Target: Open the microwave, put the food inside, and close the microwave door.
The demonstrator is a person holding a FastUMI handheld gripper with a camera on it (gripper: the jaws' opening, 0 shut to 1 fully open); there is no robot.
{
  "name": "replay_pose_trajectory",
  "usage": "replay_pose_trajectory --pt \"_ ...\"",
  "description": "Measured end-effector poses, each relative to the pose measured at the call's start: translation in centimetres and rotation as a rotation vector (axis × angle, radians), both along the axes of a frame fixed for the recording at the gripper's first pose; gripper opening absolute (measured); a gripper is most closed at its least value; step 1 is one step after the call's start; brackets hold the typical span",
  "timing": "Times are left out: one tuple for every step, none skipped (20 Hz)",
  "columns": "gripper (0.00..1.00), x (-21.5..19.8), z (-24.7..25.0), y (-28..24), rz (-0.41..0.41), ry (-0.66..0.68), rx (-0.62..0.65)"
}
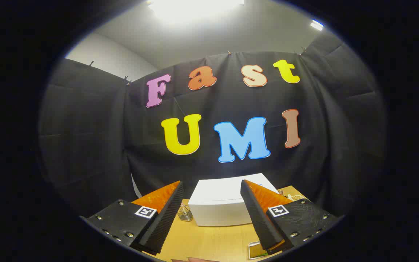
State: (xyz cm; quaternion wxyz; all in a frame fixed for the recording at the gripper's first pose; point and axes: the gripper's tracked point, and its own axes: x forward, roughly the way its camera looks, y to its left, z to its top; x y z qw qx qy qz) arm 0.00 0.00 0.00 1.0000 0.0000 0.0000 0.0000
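Two fingers of the gripper (211, 218) stand spread wide with nothing between them, held above the wooden table (209, 242). Beyond them the white microwave (224, 205) sits closed, a small wire object (184, 213) just beside it.

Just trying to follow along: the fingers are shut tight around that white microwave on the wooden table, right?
Not quite. In the gripper view the fingers are spread open and hold nothing. The white microwave sits beyond them on the wooden table, seen through the gap between them.
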Motion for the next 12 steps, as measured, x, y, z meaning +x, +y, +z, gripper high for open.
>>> replay_pose_trajectory --pt "0.96 0.1 0.2 -0.2 -0.006 -0.011 0.002" --pt "0.96 0.1 0.3 -0.4 -0.01 -0.029 0.006" --pt "0.96 0.1 0.6 -0.5 -0.015 -0.047 0.007" --pt "0.96 0.1 0.7 -0.6 -0.02 -0.064 0.005" --pt "0.96 0.0 0.8 -0.7 -0.025 -0.079 0.0" --pt "0.96 0.0 0.8 -0.5 -0.024 -0.086 -0.005" --pt "0.95 0.0 0.7 -0.3 -0.019 -0.087 -0.01" --pt "0.96 0.0 0.6 -0.2 -0.014 -0.087 -0.014" --pt "0.96 0.0 0.7 -0.2 -0.014 -0.089 -0.017" --pt "0.96 0.1 0.6 -0.2 -0.014 -0.09 -0.021" --pt "0.96 0.1 0.6 0.0 -0.009 -0.087 -0.029" --pt "0.96 0.1 0.4 0.4 0.007 -0.079 -0.039"
